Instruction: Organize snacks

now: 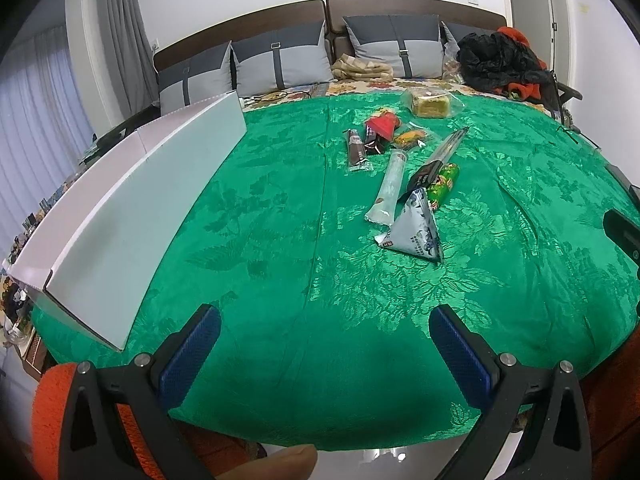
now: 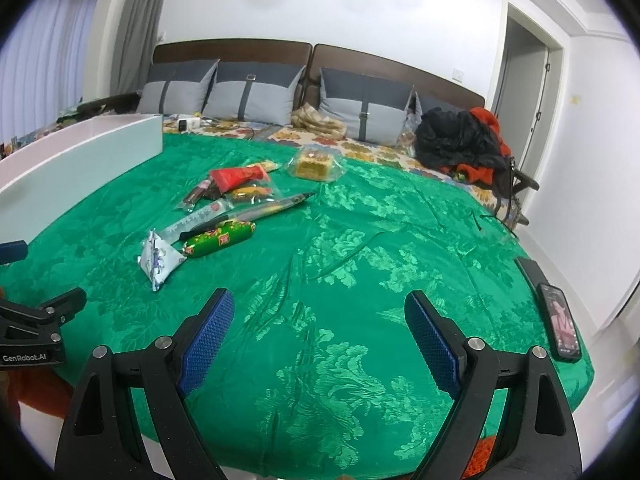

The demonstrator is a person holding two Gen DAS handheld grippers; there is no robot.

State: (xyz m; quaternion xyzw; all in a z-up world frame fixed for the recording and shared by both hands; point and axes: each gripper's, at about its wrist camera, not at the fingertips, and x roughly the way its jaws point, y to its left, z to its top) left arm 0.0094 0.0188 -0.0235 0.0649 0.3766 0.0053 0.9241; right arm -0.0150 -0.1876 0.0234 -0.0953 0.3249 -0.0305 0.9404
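Observation:
Several snack packs lie in a loose pile on the green bedspread [image 1: 280, 220]: a white-blue triangular pouch [image 1: 416, 232] [image 2: 158, 258], a green tube [image 1: 442, 182] [image 2: 220, 238], a long pale pack [image 1: 386, 188], a long dark stick pack [image 1: 440, 156], a red pack [image 1: 382, 124] [image 2: 238, 176], a brown bar [image 1: 355, 150] and a clear cake pack [image 1: 430, 102] [image 2: 314, 164]. A long white box [image 1: 132, 208] [image 2: 80, 156] stands at the left. My left gripper [image 1: 324, 320] is open and empty, near the front edge. My right gripper [image 2: 320, 308] is open and empty, right of the pile.
Grey pillows [image 1: 276, 62] and a dark headboard line the back. A heap of black and orange clothes [image 1: 500, 60] [image 2: 460, 140] lies at the back right. A phone [image 2: 562, 322] lies at the bed's right edge. The left gripper's body [image 2: 36, 328] shows in the right wrist view.

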